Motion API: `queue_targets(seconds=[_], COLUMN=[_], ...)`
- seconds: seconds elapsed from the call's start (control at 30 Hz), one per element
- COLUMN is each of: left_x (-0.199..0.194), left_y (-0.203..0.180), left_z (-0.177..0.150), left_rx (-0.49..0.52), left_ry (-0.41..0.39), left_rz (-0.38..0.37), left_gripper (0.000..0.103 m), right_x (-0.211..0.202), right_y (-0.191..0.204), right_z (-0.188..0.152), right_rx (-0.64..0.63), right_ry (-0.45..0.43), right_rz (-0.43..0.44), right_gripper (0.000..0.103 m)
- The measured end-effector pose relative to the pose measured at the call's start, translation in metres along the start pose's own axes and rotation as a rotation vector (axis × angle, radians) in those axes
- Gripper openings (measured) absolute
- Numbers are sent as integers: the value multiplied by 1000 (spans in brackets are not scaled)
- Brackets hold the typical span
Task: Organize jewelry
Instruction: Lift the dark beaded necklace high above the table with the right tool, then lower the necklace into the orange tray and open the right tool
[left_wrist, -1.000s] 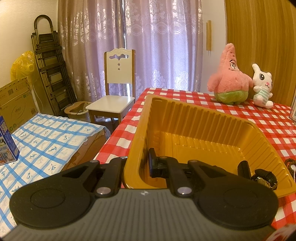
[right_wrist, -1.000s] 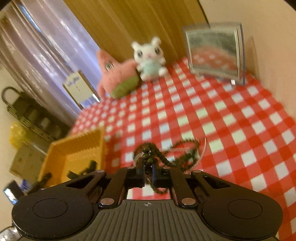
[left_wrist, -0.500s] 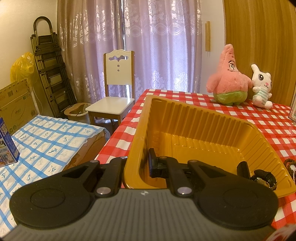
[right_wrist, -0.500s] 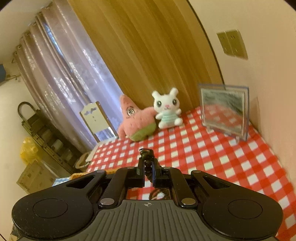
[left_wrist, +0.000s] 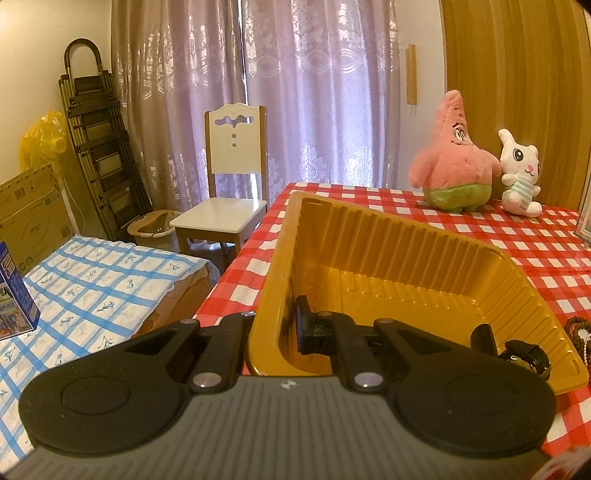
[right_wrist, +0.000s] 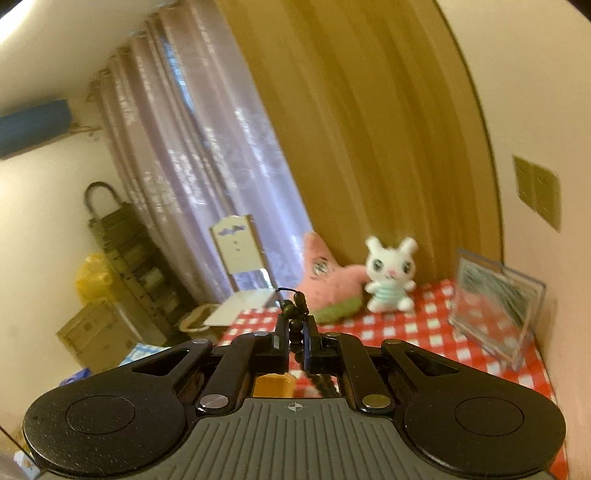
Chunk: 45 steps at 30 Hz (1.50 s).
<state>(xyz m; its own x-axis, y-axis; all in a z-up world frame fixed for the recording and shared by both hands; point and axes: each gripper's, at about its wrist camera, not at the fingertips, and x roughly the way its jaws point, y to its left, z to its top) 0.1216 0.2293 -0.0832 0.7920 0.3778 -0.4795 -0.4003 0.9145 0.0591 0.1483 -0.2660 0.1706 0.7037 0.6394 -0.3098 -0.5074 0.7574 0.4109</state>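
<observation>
A yellow plastic tray (left_wrist: 388, 236) sits on the red checked table. My left gripper (left_wrist: 275, 328) is shut on the tray's near left wall, one finger inside and one outside. A black watch (left_wrist: 528, 356) lies in the tray's near right corner. A bead bracelet (left_wrist: 578, 328) lies on the cloth just right of the tray. My right gripper (right_wrist: 294, 328) is shut on a dark bead bracelet (right_wrist: 295, 314), lifted above the table; the beads hang down behind the fingers. A corner of the tray (right_wrist: 275, 384) shows below the gripper.
A pink star plush (left_wrist: 452, 158) and a white bunny plush (left_wrist: 519, 173) stand at the table's far side. A clear photo frame (right_wrist: 495, 314) stands at the right by the wall. A white chair (left_wrist: 229, 192) stands beyond the table's left edge.
My right gripper has lifted the dark bead bracelet off the table and tilted upward, moving left toward the tray. My left gripper has stayed on the tray wall.
</observation>
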Motion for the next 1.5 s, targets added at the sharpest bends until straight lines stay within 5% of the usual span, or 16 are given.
queue_targets(seconds=[0.43,0.9,1.1,1.5], left_x=[-1,-1,0,0], left_y=[0,3,2,6], left_z=[0,2,4,1], left_rx=[-1,-12,-23,-50], left_ry=[-3,-7,-6,-2], left_rz=[-3,-15,-20,-28], left_gripper=[8,8,8,7], right_x=[24,100,154,265], right_y=[57,130,152,132], right_z=[45,77,55,-57], right_rx=[-79,-52,-13,75], right_ry=[-20,-67,6,340], right_rz=[221,535,587,440], right_gripper=[7,7,7,7])
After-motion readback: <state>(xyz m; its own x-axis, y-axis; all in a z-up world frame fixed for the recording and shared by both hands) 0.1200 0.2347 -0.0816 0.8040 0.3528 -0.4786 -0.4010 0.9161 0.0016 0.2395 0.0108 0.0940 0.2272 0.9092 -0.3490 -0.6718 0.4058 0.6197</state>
